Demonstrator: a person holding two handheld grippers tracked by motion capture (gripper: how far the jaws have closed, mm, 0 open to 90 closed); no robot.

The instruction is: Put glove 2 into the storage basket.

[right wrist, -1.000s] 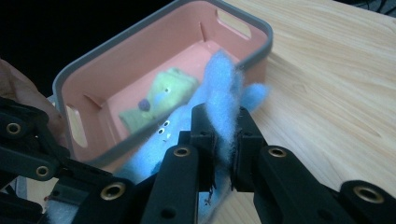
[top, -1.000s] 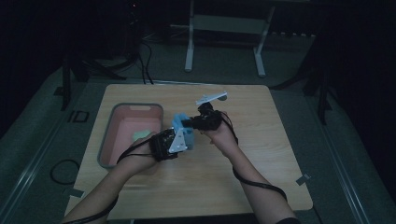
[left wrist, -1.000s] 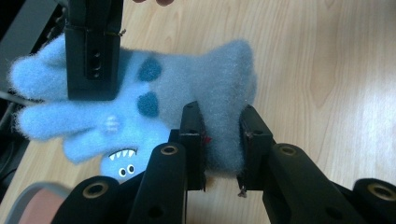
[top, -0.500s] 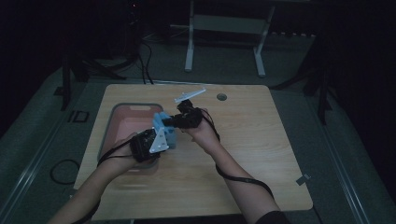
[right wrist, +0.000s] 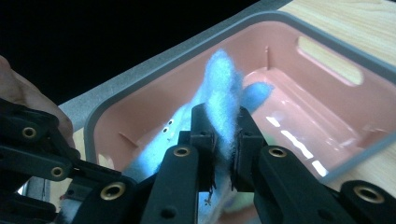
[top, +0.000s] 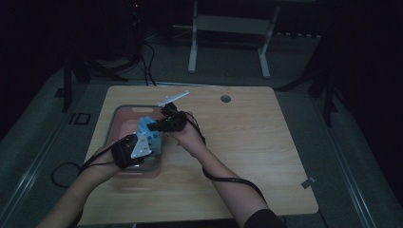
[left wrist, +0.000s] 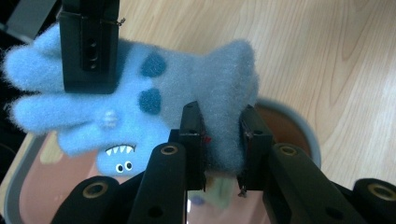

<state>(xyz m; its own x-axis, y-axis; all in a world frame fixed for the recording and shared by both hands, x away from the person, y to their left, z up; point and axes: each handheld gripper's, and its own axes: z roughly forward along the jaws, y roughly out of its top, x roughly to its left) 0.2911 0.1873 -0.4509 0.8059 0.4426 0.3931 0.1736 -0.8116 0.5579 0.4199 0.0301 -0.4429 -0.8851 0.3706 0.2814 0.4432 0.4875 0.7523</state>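
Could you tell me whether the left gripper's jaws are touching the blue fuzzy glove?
Touching. In the left gripper view, the left gripper has both black jaws pressed into the cuff of the blue glove, with the fleece squeezed between them.

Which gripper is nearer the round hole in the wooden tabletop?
Right. The right gripper holds the fuzzy blue glove nearer the round hole; the left gripper grips it farther away, over the pink plastic bin.
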